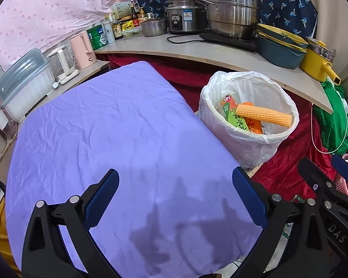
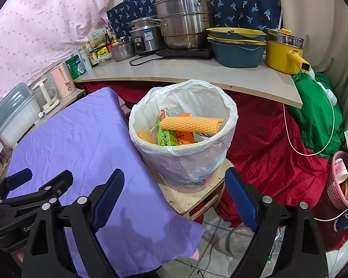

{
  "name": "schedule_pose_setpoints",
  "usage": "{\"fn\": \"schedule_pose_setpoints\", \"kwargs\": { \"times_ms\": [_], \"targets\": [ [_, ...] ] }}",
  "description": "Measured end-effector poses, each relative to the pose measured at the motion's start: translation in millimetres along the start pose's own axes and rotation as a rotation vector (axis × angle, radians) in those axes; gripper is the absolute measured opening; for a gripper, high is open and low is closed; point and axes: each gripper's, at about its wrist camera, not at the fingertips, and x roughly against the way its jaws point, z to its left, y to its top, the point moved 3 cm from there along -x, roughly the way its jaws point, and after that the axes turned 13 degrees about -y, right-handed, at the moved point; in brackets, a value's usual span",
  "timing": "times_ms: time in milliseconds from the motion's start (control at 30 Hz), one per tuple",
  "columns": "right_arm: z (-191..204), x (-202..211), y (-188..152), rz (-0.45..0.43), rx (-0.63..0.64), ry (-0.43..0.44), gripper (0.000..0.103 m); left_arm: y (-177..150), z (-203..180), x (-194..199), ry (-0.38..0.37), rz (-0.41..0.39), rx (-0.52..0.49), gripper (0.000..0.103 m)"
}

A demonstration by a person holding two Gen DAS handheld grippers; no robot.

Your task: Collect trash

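- Trash is seen inside the lined bin (image 2: 183,139): an orange foam net (image 2: 192,124), a green carton (image 2: 167,137) and orange wrappers.
- From the left gripper (image 1: 175,197) the bin is found at about 1 o'clock, beside the purple cloth (image 1: 116,127).
- Both the left and the right gripper (image 2: 174,199) are held wide apart, and nothing is gripped.
- No loose trash is visible on the cloth, so the task is judged nearly finished.

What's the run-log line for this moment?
left gripper: open, empty | right gripper: open, empty | purple cloth: no trash visible | bin: foam sleeve, cartons inside
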Motion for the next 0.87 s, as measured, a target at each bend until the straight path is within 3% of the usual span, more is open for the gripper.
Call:
{"fn": "schedule_pose_setpoints", "kwargs": {
  "times_ms": [867],
  "targets": [
    [-5.1, -5.4, -6.0, 0.014, -0.001, -0.022, 0.085, 0.1, 7.0, 0.5, 0.020, -0.028, -0.006, 0.094]
  ]
}}
